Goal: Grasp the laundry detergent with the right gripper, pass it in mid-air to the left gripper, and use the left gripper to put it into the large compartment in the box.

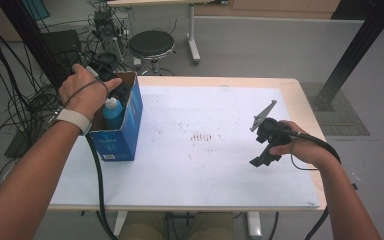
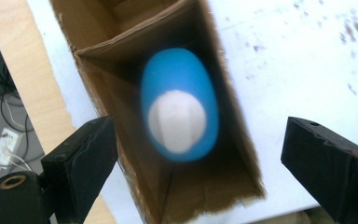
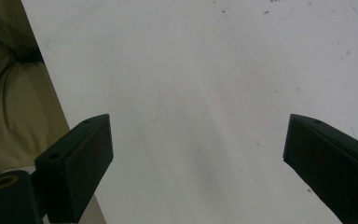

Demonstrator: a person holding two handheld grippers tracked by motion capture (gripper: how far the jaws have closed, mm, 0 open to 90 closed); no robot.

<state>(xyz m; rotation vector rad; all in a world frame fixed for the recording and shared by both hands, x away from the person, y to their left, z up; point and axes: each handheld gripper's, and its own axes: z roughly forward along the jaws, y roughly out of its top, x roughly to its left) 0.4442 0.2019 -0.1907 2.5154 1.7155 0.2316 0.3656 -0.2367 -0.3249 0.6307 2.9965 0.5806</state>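
White, speckled table (image 1: 205, 165) carries a blue cardboard box (image 1: 125, 135); a rounded blue bottle (image 2: 179, 105) with a white cap stands inside. Left gripper (image 2: 200, 158) hangs spread above it; right gripper (image 3: 198, 158) spread, empty.

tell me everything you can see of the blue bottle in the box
The blue bottle has a smooth, plastic-looking oval body and a white cap. It stands upright in the near compartment of the open cardboard box, whose outside is printed blue, at the table's left edge. Its cap and shoulders rise above the box rim in the high view. The left tongs hang open above it, jaws wide apart, touching nothing; the bottle looks blurred from there.
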